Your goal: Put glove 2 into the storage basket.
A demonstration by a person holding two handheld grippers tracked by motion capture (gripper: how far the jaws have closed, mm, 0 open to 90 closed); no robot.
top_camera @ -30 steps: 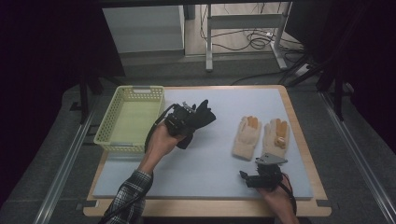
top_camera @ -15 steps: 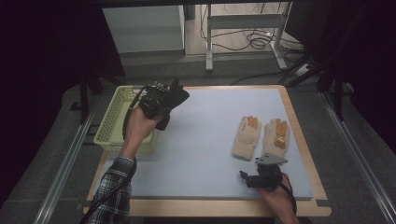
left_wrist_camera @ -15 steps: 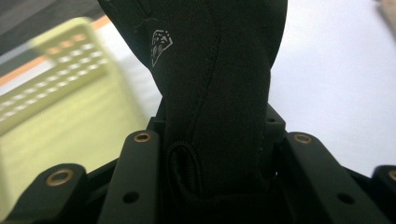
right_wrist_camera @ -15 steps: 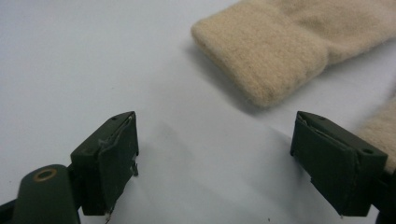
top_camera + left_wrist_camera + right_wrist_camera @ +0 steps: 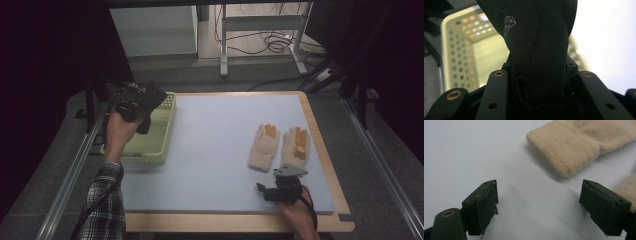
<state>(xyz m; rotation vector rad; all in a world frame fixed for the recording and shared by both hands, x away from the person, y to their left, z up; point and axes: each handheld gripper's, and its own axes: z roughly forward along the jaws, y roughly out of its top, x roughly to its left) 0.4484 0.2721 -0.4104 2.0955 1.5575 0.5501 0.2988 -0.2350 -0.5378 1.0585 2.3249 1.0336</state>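
Up in the left part of the high view, your left tongs (image 5: 145,102) are clamped tight on a black glove (image 5: 152,100), which you hold over the far end of the pale green basket (image 5: 162,142). Seen along those tongs, the glove (image 5: 539,47) rises straight up between the two black jaws, its cuff bunched low between them and a small white diamond mark on its upper left; the perforated basket (image 5: 461,55) lies blurred behind it. At the lower right of the high view, your right tongs (image 5: 267,190) sit low on the blue mat of the bench (image 5: 210,150), jaws spread wide with nothing between them. Just above them lie two cream gloves (image 5: 280,145) side by side, fingers pointing up the frame. In the right gripper view, the nearer cream cuff (image 5: 566,150) lies just beyond the open tongs (image 5: 539,205), not touching them.
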